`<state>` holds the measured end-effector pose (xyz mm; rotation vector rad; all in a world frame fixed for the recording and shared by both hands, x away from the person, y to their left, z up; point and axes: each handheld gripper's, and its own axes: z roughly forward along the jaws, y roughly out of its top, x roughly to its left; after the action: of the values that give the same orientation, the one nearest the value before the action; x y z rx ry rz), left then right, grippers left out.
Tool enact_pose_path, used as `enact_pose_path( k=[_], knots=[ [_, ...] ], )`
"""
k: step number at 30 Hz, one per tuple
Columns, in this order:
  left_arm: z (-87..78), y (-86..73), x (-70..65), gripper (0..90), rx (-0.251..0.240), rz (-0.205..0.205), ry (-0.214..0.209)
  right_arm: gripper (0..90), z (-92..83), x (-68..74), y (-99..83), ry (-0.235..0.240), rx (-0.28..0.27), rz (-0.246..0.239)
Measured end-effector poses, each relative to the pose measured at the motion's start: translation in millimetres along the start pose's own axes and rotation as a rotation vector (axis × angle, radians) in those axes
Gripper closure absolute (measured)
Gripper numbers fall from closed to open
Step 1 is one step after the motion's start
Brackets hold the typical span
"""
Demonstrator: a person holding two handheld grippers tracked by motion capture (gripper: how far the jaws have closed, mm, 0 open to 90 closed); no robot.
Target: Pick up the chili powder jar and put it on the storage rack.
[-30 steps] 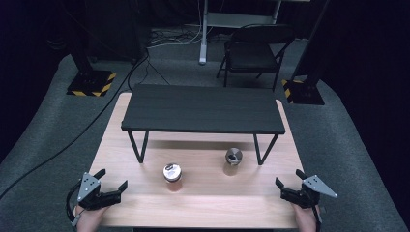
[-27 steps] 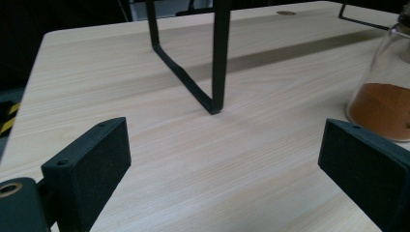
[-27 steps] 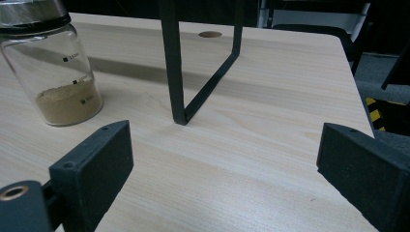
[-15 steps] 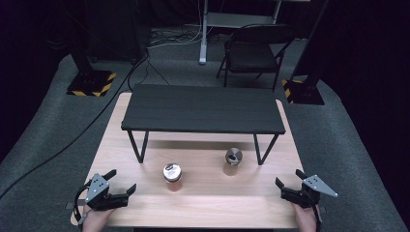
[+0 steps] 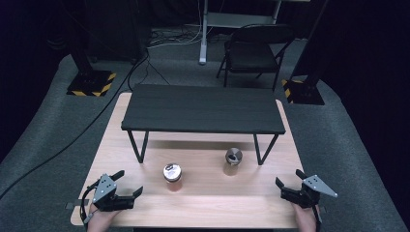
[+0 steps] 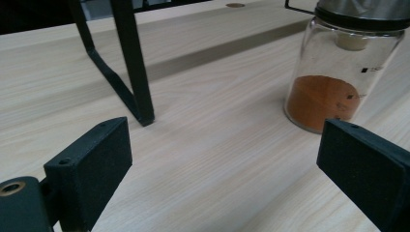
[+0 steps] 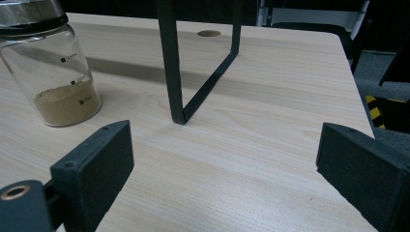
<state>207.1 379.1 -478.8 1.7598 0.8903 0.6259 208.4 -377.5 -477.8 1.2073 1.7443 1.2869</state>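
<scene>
Both tongs stand wide open with nothing between their blocky, matte black pads. Low in the high view's lower left, the left gripper (image 5: 129,183) hovers over the pale, fine-grained wooden table (image 5: 212,198), angled toward the orange-powder jar (image 5: 172,177) just left of centre. In the left gripper view that jar (image 6: 338,87) is clear round glass with a dark-rimmed metal lid, at upper right. At lower right, the right gripper (image 5: 287,182) sits near the tan-powder jar (image 5: 233,161), a matching glass cylinder. Between and behind them stands a dark slab shelf (image 5: 203,108) on thin bent metal legs.
</scene>
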Motion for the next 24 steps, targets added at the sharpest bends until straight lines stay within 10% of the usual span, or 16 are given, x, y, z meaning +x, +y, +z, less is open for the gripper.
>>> enact_pose_path(
  k=[24],
  knots=[
    [17.0,9.0,-17.2,5.1,0.016,0.064,-0.068,5.5,0.3,0.8,0.9,-0.002,0.005,-0.004]
  ],
)
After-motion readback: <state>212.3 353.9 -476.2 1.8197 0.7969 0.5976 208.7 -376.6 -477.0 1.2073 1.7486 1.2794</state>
